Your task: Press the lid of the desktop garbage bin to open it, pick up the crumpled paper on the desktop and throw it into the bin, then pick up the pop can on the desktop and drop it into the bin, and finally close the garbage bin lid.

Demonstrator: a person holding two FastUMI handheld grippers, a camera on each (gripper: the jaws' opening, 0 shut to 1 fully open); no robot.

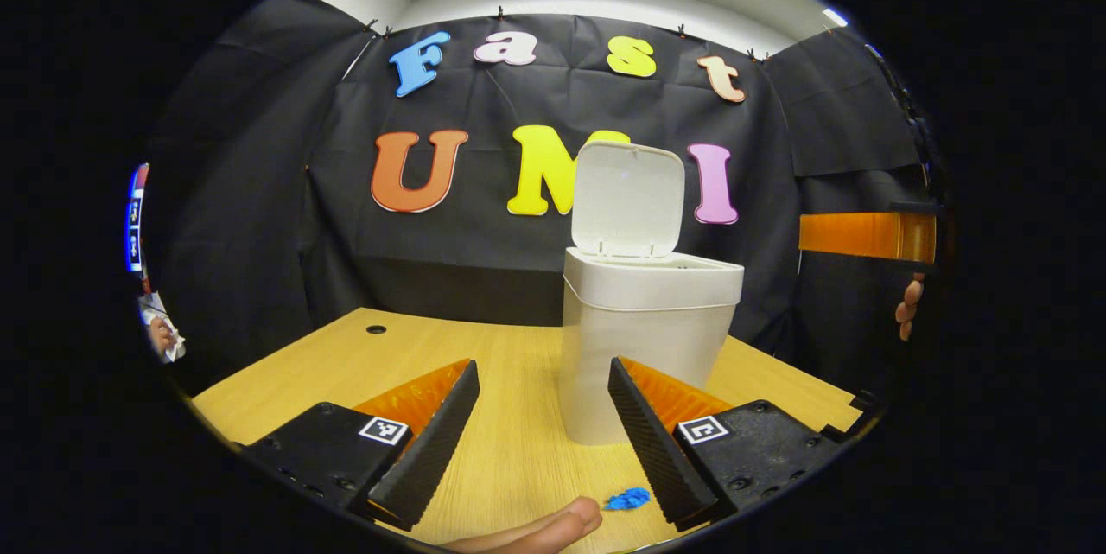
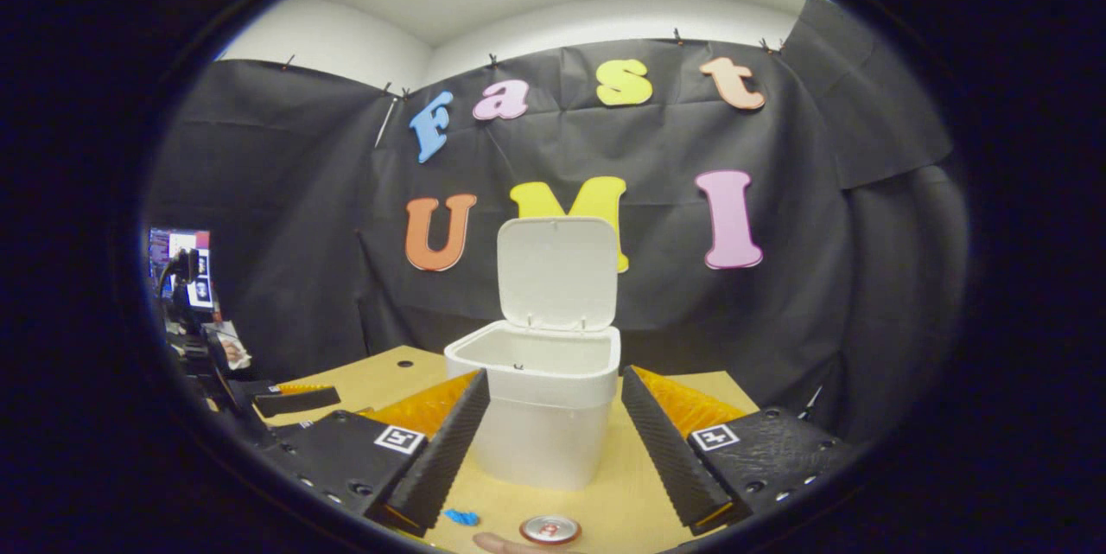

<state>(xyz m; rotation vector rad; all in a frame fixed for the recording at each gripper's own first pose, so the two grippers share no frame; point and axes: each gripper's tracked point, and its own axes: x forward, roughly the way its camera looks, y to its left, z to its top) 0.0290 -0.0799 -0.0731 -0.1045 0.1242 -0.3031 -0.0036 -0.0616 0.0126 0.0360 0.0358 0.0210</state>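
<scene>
Bin: the white garbage bin (image 1: 644,347) stands on the wooden table (image 1: 346,364), in the middle and near the back wall
Lid: the lid (image 1: 628,200) is already up, tilted back, so the bin mouth is open
Paper: a small blue crumpled paper (image 1: 628,499) lies on the table in front of the bin, just beside a fingertip (image 1: 570,524)
Can: the pop can (image 2: 549,529) lies low at the near edge of the right gripper view, with its round silver end facing the camera, close to the blue paper there (image 2: 460,518)
Left gripper: the left gripper (image 1: 544,442) has its fingers wide apart and holds nothing; the bin is seen between them
Right gripper: the right gripper (image 2: 555,450) is also spread wide and holds nothing
How the paper will feel: I think it is very light and soft, and it will squash, so pinch it gently across the middle
How the can will feel: I think it is light, smooth and a bit slippery, and it can dent or roll, so grip it across its round sides
Writing: the can end has some red on it, too small to read; I see no brand on the bin
</scene>
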